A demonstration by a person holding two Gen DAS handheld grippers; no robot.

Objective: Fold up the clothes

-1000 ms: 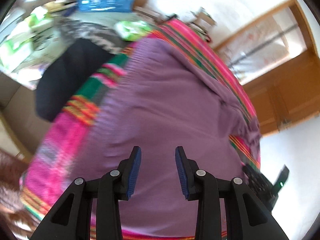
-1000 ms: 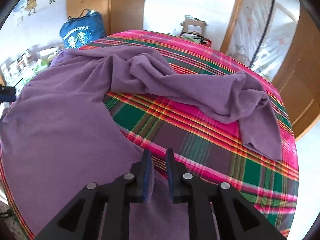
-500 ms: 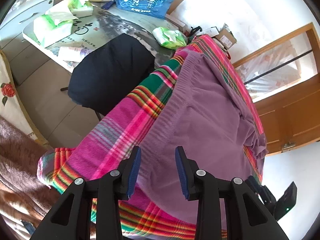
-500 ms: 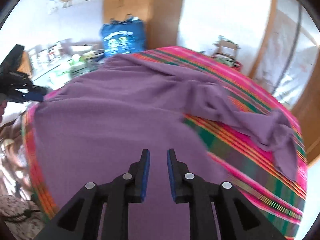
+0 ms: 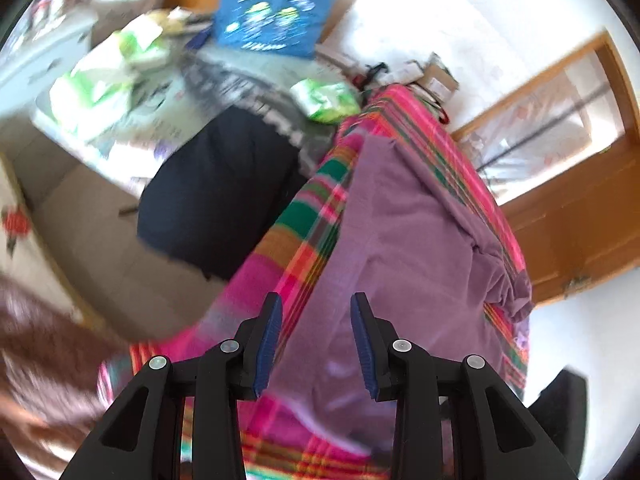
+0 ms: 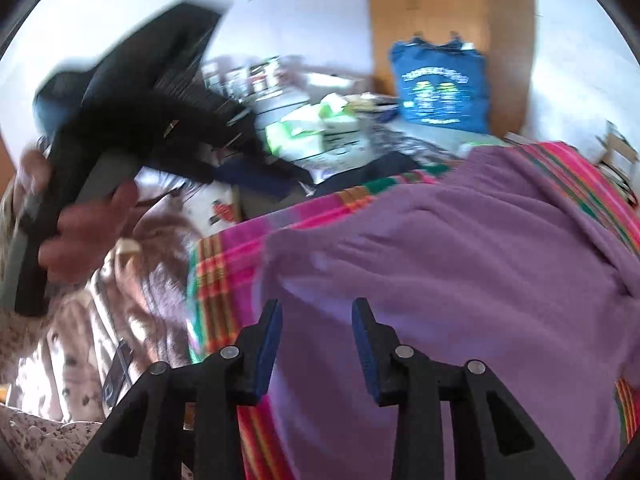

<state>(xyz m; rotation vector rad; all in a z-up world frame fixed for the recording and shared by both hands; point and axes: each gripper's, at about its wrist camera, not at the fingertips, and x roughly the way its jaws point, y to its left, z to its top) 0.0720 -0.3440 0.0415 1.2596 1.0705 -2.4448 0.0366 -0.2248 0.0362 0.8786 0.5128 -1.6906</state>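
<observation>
Left wrist view: the left gripper (image 5: 316, 338) hangs apart and empty over the purple garment's (image 5: 404, 240) edge on the plaid cloth (image 5: 304, 216), while the right gripper (image 6: 314, 340), a second ago nearly together, is opening empty above it, ready for a fresh hold, though blur hides the hem.

Light: bright daylight — the white wall (image 5: 460, 20) glares
Blur: motion smear across both views, heaviest at left
Edges: fisheye bowing — dark corner vignette
</observation>
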